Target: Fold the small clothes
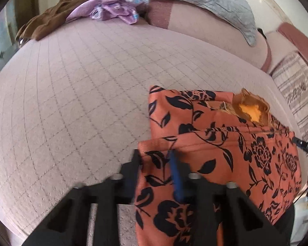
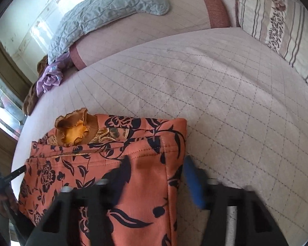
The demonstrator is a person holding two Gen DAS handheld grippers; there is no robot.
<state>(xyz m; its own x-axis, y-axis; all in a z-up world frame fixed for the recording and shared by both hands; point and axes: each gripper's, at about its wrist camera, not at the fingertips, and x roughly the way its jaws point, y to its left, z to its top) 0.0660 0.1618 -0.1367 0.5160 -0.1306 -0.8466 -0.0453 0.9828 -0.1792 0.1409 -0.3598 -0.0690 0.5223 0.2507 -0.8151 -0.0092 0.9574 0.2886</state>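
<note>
An orange garment with a black flower print (image 1: 225,143) lies partly folded on the quilted bed, its brown ruffled collar (image 1: 250,106) at the far end. My left gripper (image 1: 156,160) has the garment's near left edge between its fingers, about 170 px apart, blue pad (image 1: 176,176) on the cloth. In the right wrist view the same garment (image 2: 117,155) and collar (image 2: 76,127) show. My right gripper (image 2: 156,170) straddles the garment's near right corner with its fingers wide apart, blue pad (image 2: 193,182) beside the cloth edge.
The pale quilted bedspread (image 1: 76,94) stretches ahead. A brown cloth (image 1: 57,10) and a purple garment (image 1: 115,6) lie at the far left. A grey quilted pillow (image 1: 205,2) rests on a pink bolster (image 1: 195,28). A striped pillow (image 2: 277,20) lies at the right.
</note>
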